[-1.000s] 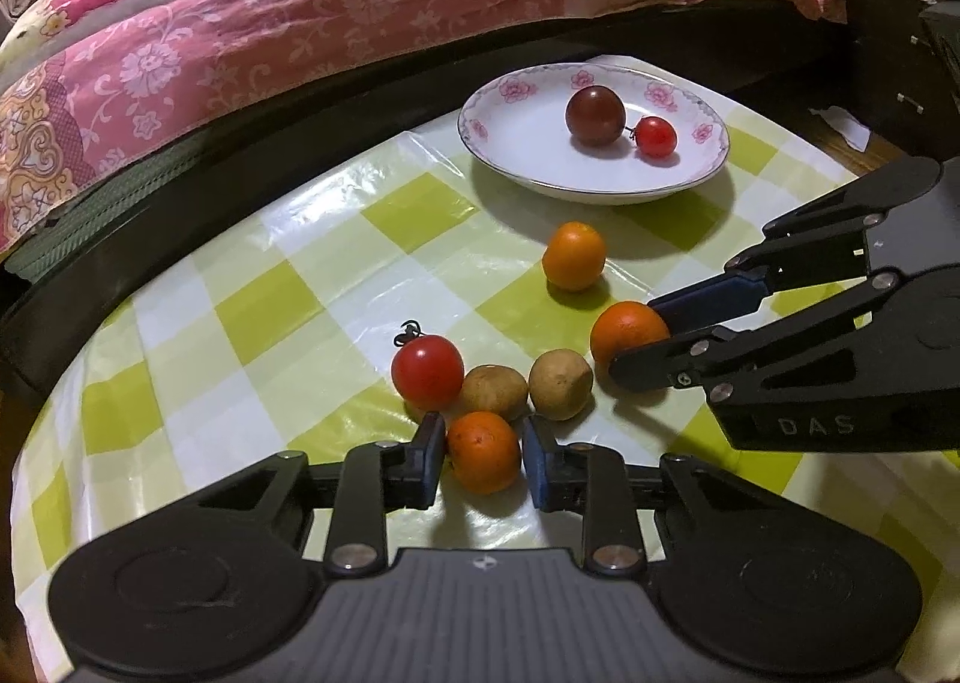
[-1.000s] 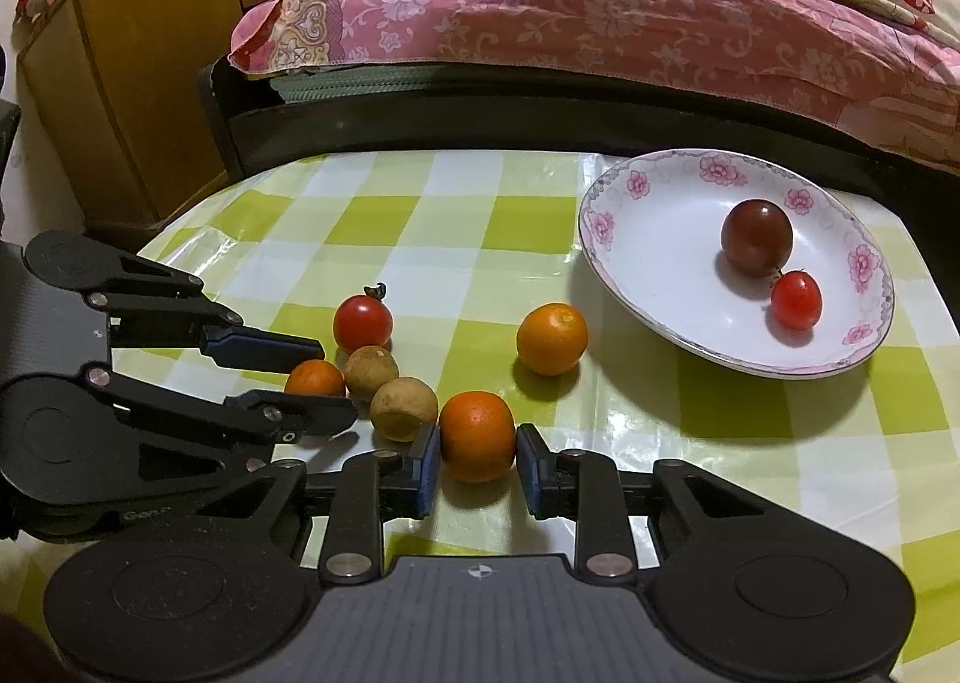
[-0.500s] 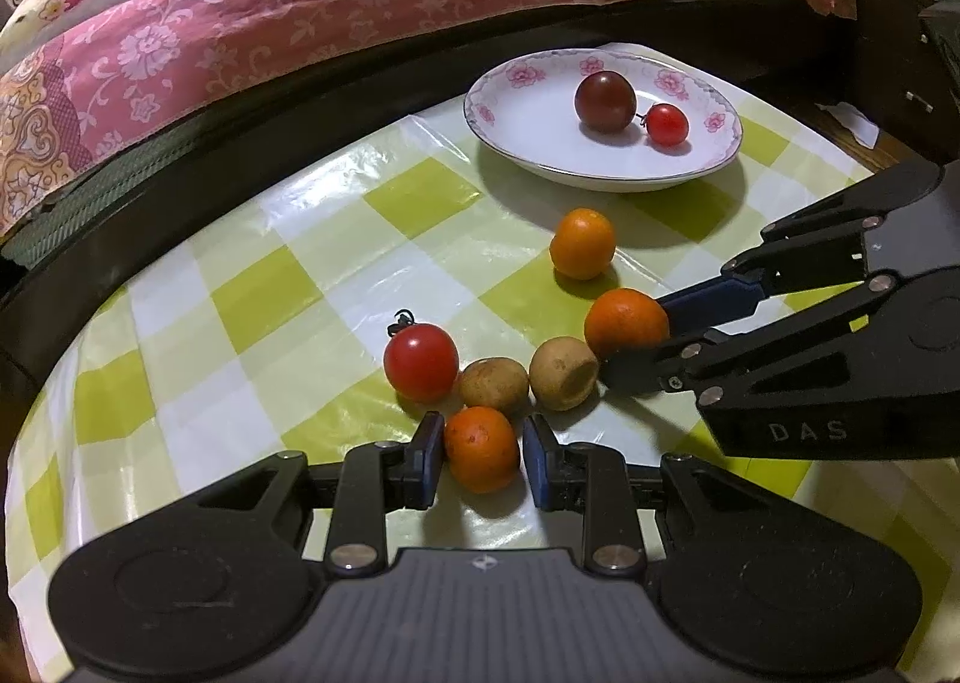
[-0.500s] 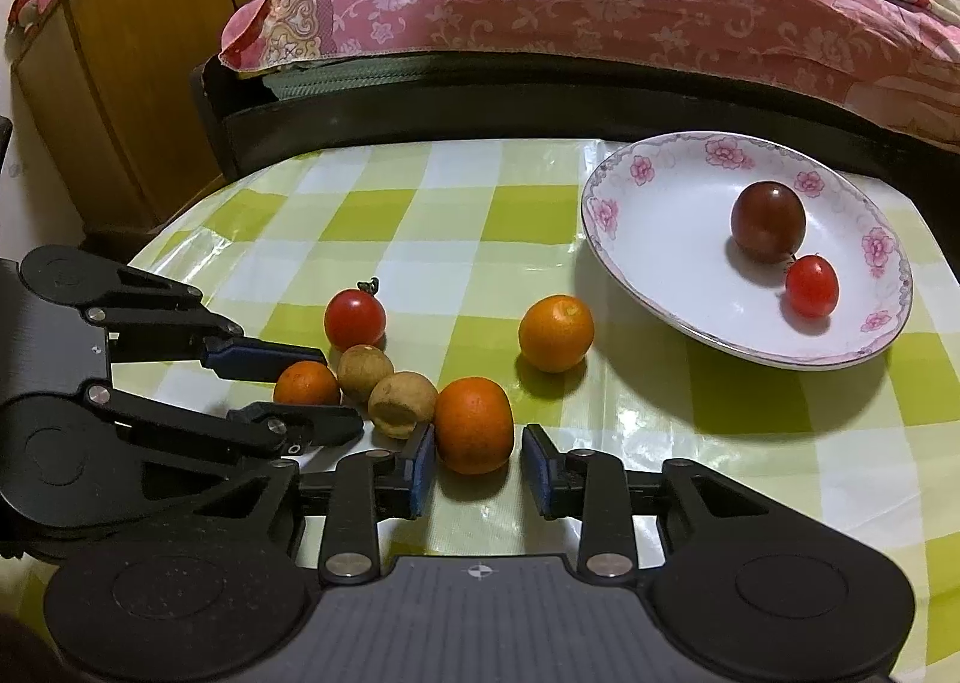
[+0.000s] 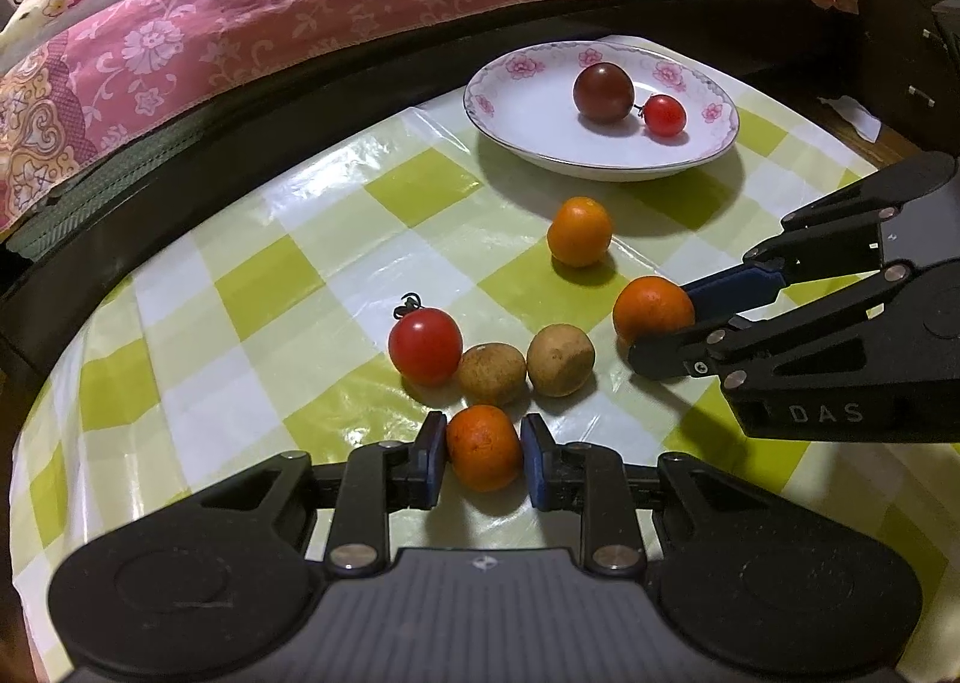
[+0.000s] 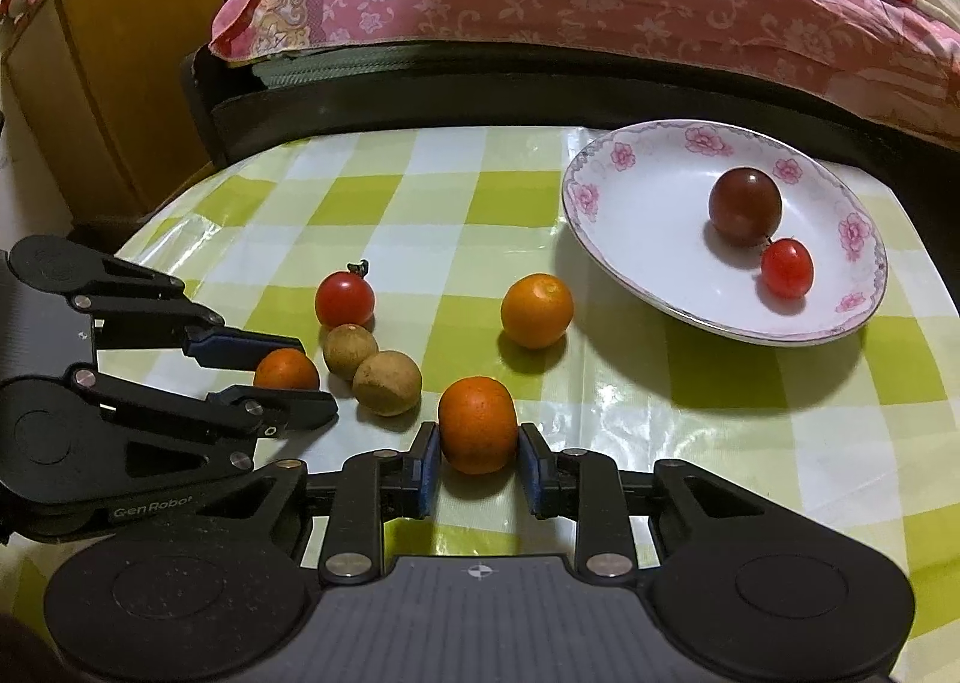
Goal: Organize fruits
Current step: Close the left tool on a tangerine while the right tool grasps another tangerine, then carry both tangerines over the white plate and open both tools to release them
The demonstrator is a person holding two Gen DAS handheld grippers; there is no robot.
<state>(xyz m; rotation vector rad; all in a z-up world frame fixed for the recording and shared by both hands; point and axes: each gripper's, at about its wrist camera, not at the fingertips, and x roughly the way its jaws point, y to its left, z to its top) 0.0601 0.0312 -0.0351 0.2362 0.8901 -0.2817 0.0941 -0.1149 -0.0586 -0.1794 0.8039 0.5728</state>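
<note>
- My left-hand fingers (image 5: 483, 458) are pinching a small round orange mandarin (image 5: 483, 447), one blue pad on each side of it, and it sits low on the green-and-white checked cloth of the bench (image 5: 252, 275).
- My right-hand fingers (image 6: 477, 458) are clamped the same way on a second orange mandarin (image 6: 477, 424), which also appears to rest on the cloth.
- The relation that matters: the white flower-rimmed plate (image 5: 522, 143) lies at the far right of both held fruits, and my right hand is the nearer one to it.
- Round fruit has no long axis, so I judge the grip direction matters little; the lift does.
- A third loose orange mandarin (image 5: 579, 231) lies between my right-hand fruit and the plate, so I would carry over it, not through it.
- Two brown round longans (image 5: 492, 374) and a red cherry tomato with a stem (image 5: 425, 346) crowd just beyond my left-hand fruit.
- The left wrist view shows my right fingers from the side, closed across their fruit; the right wrist view alone shows the wooden cabinet (image 6: 120, 83) at far left.
- On the plate sit a dark purple tomato (image 6: 746, 206) and a small red one (image 6: 787, 267), touching.
</note>
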